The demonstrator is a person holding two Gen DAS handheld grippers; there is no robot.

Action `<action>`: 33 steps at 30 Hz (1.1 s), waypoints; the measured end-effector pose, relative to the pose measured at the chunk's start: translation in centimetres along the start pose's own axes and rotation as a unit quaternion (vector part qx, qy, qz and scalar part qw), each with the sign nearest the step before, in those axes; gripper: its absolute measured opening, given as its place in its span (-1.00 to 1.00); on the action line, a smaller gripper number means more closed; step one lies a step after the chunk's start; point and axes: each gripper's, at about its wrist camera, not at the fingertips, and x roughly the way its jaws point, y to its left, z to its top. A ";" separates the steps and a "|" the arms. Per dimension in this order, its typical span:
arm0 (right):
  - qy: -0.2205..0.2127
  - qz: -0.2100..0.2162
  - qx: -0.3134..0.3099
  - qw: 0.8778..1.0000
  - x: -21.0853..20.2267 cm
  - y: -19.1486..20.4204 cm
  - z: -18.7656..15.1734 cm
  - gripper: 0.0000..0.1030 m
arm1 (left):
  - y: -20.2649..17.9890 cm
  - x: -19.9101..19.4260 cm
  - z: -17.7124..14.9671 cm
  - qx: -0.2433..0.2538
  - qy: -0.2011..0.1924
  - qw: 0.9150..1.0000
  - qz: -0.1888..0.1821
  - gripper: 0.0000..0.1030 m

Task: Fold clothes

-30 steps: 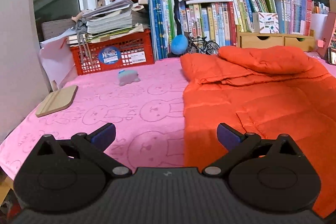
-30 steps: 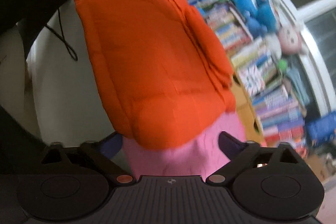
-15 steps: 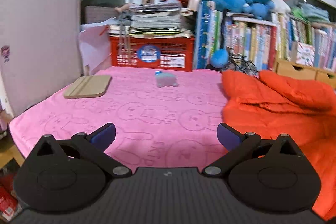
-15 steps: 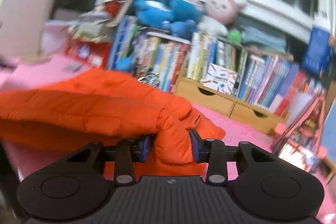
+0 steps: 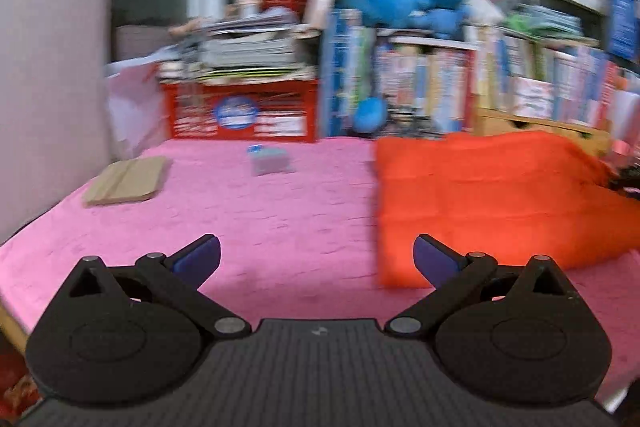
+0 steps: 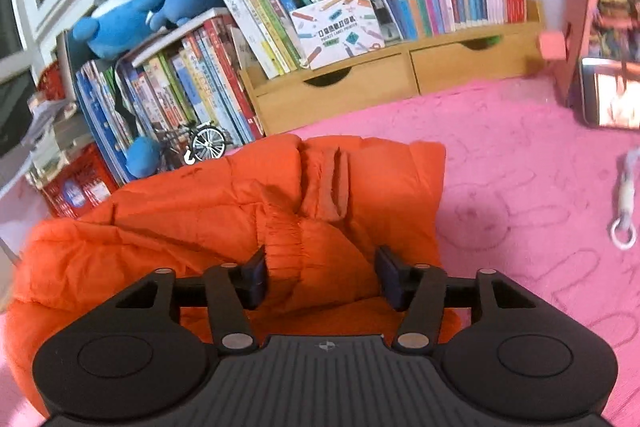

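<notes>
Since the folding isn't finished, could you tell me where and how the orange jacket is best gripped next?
Probably at the ribbed sleeve cuff of the orange jacket. It lies bunched on top, between the just-opened jaws of the right gripper. Come in from the near side, along the sleeve: the cuff is a narrow raised ridge that the jaws can span, unlike the flat puffy panels.

Left view blurred throughout; orange jacket (image 5: 492, 199) cut off at right edge.

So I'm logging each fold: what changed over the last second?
The right gripper carried the orange jacket's sleeve over the body; its jaws have just opened off the cuff, which lies between them. The left gripper stayed open and empty over the pink blanket.
</notes>
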 end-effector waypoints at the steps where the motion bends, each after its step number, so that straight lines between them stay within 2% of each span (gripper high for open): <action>1: -0.004 0.011 0.000 1.000 -0.4 -0.4 -0.1 0.41 | -0.6 0.3 0.2 0.006 0.000 1.000 -0.013 1.00; 2: -0.007 0.021 0.001 1.000 -0.8 -0.7 -0.2 0.51 | -1.2 0.7 0.3 0.010 -0.001 1.000 -0.026 1.00; 4: -0.021 0.032 -0.008 0.999 -2.0 -1.3 -0.3 0.82 | -2.2 2.0 0.7 0.005 -0.001 0.999 -0.046 1.00; 7: -0.038 0.046 -0.039 0.997 -4.1 -2.3 -0.6 0.89 | -3.4 4.4 1.1 -0.016 0.009 0.998 -0.068 1.00; 10: -0.043 0.050 -0.092 0.994 -6.1 -2.3 -1.5 1.00 | -5.0 7.1 1.4 -0.032 0.034 0.997 -0.063 1.00; 13: -0.037 0.040 -0.161 0.985 -7.1 -1.1 -3.0 1.00 | -7.4 9.5 1.4 -0.018 0.059 0.997 -0.040 1.00; 16: -0.046 0.016 -0.207 0.977 -7.3 0.4 -3.8 1.00 | -9.3 11.1 1.3 0.001 0.075 0.997 -0.015 1.00; 18: -0.036 0.009 -0.226 0.973 -6.9 1.1 -4.1 1.00 | -10.3 12.0 1.2 0.010 0.083 0.996 0.000 1.00; 25: 0.001 -0.009 -0.239 0.971 -5.4 1.5 -4.4 1.00 | -10.6 13.1 0.4 0.002 0.090 0.996 0.006 1.00; 33: 0.034 -0.018 -0.239 0.970 -4.3 1.6 -4.5 1.00 | -9.5 13.8 0.3 -0.032 0.113 0.993 -0.019 1.00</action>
